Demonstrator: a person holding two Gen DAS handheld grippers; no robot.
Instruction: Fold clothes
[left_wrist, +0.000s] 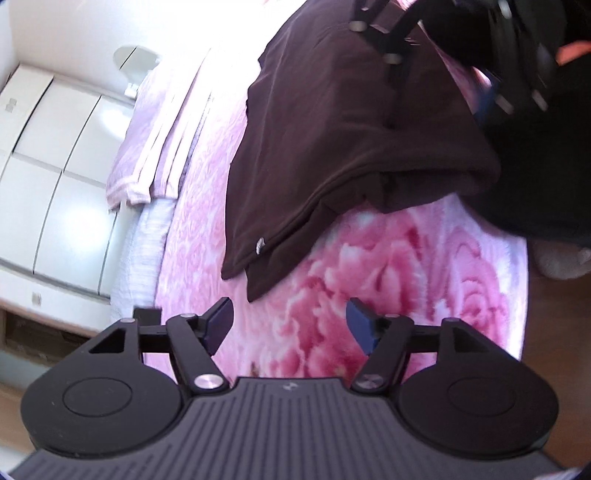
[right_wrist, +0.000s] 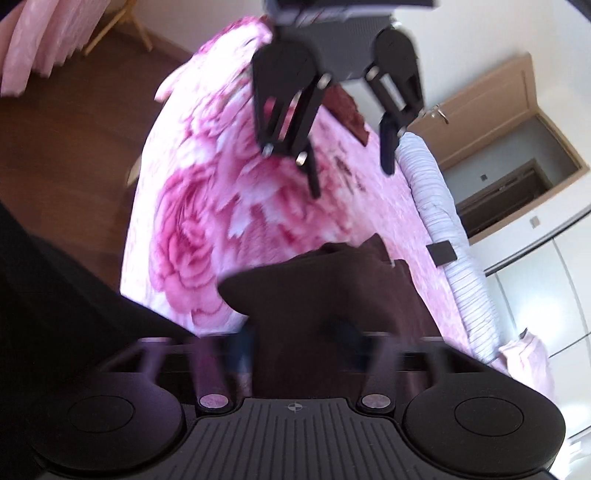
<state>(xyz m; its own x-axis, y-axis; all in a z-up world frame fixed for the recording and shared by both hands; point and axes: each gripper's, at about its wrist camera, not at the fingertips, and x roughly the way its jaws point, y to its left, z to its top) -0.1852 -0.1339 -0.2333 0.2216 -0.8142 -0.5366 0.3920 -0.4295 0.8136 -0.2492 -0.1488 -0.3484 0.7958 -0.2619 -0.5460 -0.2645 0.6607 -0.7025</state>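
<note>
The dark brown garment (left_wrist: 332, 147) is lying partly folded on the bed w/ the pink floral blanket (left_wrist: 388, 277), near the blanket's edge where the wood floor (right_wrist: 74, 147) begins. One folded corner w/ a small white tag (left_wrist: 260, 245) is pointing toward the left gripper (left_wrist: 290, 323).

Left gripper is hanging over bare blanket, fingers spread wide, nothing between the blue pads (left_wrist: 221, 319). The garment's nearest corner is sitting just ahead of the fingertips, slightly toward the left finger, not touching either pad.

Right gripper (right_wrist: 295, 339) is sitting right at the garment: in the right wrist view brown cloth is filling the space between the fingers, but they're blurred, so can't tell if they're pinching the fabric or just around it. In the left wrist view the right gripper (left_wrist: 384, 40) is showing at the garment's far end, over the cloth.

Beyond the blanket's far edge, a striped white bedsheet (right_wrist: 461, 266) is running along the side; a pale pink striped cloth (left_wrist: 155, 147) is lying toward the white cabinets (left_wrist: 55, 166). A small dark square (right_wrist: 441, 253) is resting on the striped edge.
</note>
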